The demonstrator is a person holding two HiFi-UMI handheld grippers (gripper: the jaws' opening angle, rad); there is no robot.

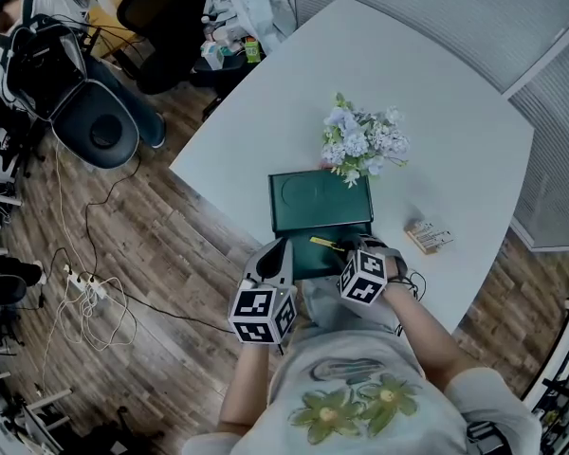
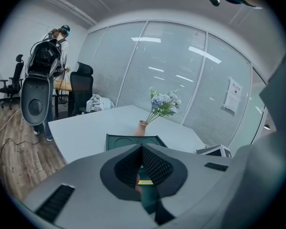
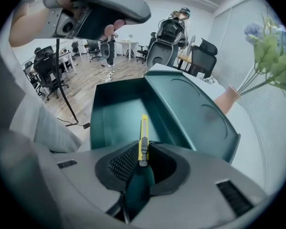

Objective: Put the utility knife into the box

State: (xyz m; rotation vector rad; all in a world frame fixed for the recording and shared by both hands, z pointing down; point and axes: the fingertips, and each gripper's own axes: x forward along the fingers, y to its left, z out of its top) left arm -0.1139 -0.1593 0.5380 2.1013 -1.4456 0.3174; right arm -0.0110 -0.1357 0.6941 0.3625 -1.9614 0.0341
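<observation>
Right gripper (image 3: 143, 151): jaws narrow, clamped on rear end of utility knife (image 3: 143, 136). Yellow knife sticks forward out of jaws, over open inside of box (image 3: 115, 112).

Left gripper (image 2: 142, 149): jaws together, nothing held, at box's near left corner.

Right gripper view shows knife clearly. In head view it is only small yellow streak at box's near edge. Head view alone shows small carton (image 1: 429, 236) right of box.
</observation>
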